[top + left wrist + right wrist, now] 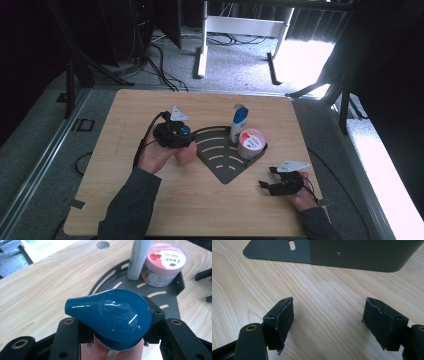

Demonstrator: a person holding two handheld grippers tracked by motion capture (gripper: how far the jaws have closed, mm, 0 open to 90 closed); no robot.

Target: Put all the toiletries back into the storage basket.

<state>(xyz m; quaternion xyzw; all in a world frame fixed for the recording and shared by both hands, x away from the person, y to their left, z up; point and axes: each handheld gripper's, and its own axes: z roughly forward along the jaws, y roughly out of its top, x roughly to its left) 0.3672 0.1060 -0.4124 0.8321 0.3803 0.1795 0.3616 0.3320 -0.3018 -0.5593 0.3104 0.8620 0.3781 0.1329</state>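
Note:
My left gripper (117,326) is shut on a pink bottle with a glossy blue cap (110,315), its black jaws pressing the neck just under the cap. In the high view this gripper (172,134) sits left of the dark fan-shaped slotted tray (222,167), with the blue cap (185,131) at its right side. Standing at the tray's far end are a white bottle with a blue top (239,122) and a pink-lidded tub (250,142). My right gripper (272,181) rests low at the front right. Its jaws stand open over bare wood (329,320), facing the tray's wall (362,255).
The wooden table (125,200) ends close behind the right hand and has a round hole (103,244) near its far side. Cables and desk legs (200,55) lie on the floor beyond. The tray's near slotted part (172,307) holds nothing.

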